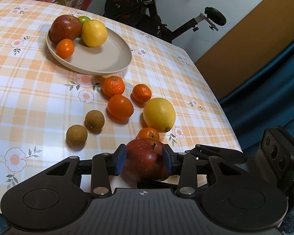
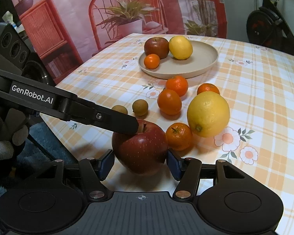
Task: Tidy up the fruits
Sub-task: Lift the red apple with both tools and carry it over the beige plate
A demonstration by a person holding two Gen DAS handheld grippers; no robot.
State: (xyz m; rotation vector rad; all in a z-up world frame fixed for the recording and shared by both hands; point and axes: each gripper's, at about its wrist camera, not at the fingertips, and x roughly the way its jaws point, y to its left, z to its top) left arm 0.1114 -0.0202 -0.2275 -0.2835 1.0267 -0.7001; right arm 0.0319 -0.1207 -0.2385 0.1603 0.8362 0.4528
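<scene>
Left gripper point(image 1: 144, 159) — blue pads pressed on both sides of red apple point(image 1: 145, 160) at near desk point(image 1: 39, 90) edge. Beyond: loose mandarins, lemon point(image 1: 159, 114), two brown fruits. Plate point(image 1: 107, 58) holds apple, lemon, mandarin — green fruit behind.

Orange-and-white plaid with pale pink flowers and grey-green leaves across the desk point(image 1: 39, 90). Beige for the plate point(image 1: 115, 58), bearing a dark red apple point(image 1: 65, 28), a yellow lemon point(image 1: 94, 33), an orange mandarin point(image 1: 65, 48) and a glimpse of green fruit point(image 1: 83, 19). Deep red, finely speckled, on the near apple point(image 2: 140, 148); bright yellow on the big lemon point(image 2: 208, 114); dull olive-brown on two small round fruits point(image 1: 76, 134). Black gripper frames with dark blue pads point(image 1: 121, 161).
</scene>
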